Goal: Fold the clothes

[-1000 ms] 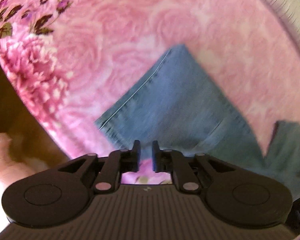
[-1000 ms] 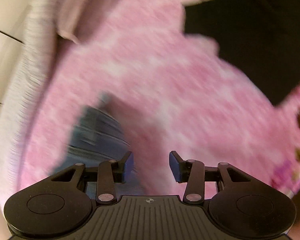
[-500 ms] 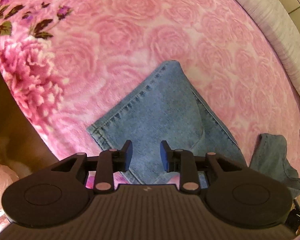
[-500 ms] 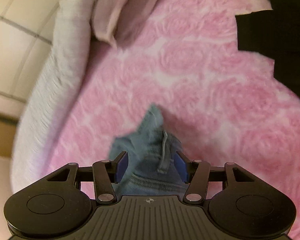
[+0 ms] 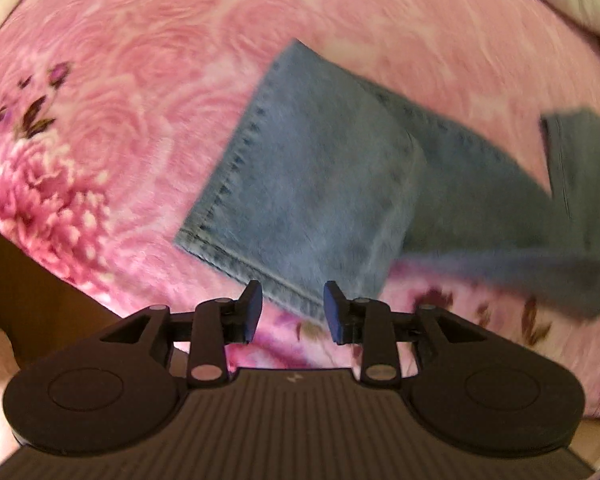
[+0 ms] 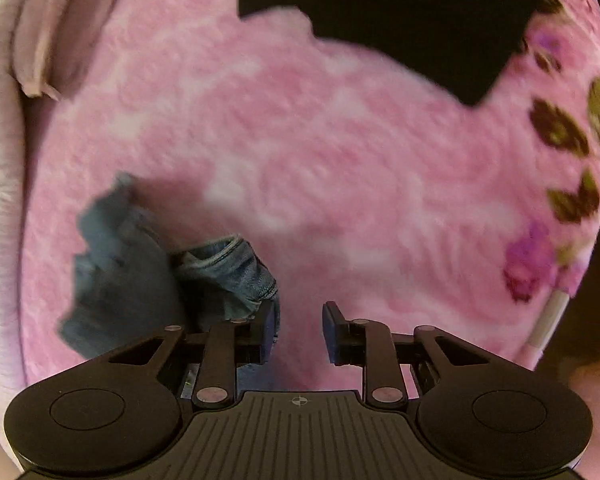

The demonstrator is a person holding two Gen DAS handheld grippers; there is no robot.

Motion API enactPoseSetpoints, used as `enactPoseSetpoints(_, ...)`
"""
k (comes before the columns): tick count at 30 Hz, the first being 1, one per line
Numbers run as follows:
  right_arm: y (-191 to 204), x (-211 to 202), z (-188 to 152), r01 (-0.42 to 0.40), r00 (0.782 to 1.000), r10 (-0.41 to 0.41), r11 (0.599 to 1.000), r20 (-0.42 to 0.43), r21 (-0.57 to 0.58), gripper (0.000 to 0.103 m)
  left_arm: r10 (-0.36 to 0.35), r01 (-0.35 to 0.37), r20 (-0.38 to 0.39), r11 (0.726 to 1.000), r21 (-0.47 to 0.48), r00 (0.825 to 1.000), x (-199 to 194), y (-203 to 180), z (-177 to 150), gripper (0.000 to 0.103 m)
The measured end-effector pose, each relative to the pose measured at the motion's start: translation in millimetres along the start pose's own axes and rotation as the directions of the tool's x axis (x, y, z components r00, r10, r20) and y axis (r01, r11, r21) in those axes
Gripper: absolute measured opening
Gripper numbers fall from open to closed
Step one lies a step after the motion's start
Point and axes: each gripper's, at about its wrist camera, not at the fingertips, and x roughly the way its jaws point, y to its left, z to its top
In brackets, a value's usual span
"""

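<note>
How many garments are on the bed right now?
2. The blue jeans lie partly folded on the pink blanket, just ahead of both open grippers; a black garment lies at the far edge. Others may be out of frame.

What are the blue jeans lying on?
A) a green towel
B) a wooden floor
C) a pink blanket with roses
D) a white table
C: in the left wrist view the jeans lie flat on a pink blanket patterned with roses, and the left claw is open with nothing between its fingers.
</note>
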Motion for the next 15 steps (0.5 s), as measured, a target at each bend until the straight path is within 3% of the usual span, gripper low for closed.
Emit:
enactPoseSetpoints(4,2,2,-6,0.017,1.000,-0.016,0.999,0.014,-0.041,0.025,-0.005,0.002,0.018,0.987,0.162,1.000,7,-38,-11,0.044)
enactPoseSetpoints(8,3,4,-3,0.022,1.000,-0.022,0.999,0.007,-0.034,0.027,0.160,-0.167,0.046,0.933,0.320,0.986,34,-73,-12,0.045)
enactPoseSetpoints(9,2,5,-3,0.023,1.000,-0.023,0.999,0.003,-0.027,0.027,0.189,-0.192,0.040,0.926,0.324,0.981,42,-71,-9,0.045)
enactPoseSetpoints(10,1,4,-4,0.025,1.000,-0.025,0.999,0.001,-0.031,0.027,0.216,-0.214,0.032,0.921,0.326,0.976,50,-69,-6,0.034)
enactPoseSetpoints(11,1,3,-4,0.027,1.000,-0.027,0.999,0.000,-0.038,0.027,0.189,-0.187,0.021,0.935,0.301,0.982,50,-62,1,0.008)
enactPoseSetpoints(12,1,2,-6,0.031,1.000,-0.031,0.998,0.000,-0.053,0.027,0.156,-0.153,0.011,0.950,0.272,0.988,49,-53,8,0.008)
enactPoseSetpoints(14,3,1,-7,0.046,0.999,-0.046,0.995,0.000,-0.093,0.027,0.106,-0.115,0.062,0.976,0.182,0.992,30,-26,27,0.007)
enactPoseSetpoints(15,5,1,-8,0.057,0.998,-0.057,0.991,0.003,-0.119,0.027,0.124,-0.136,0.115,0.985,0.104,0.986,16,-4,41,0.007)
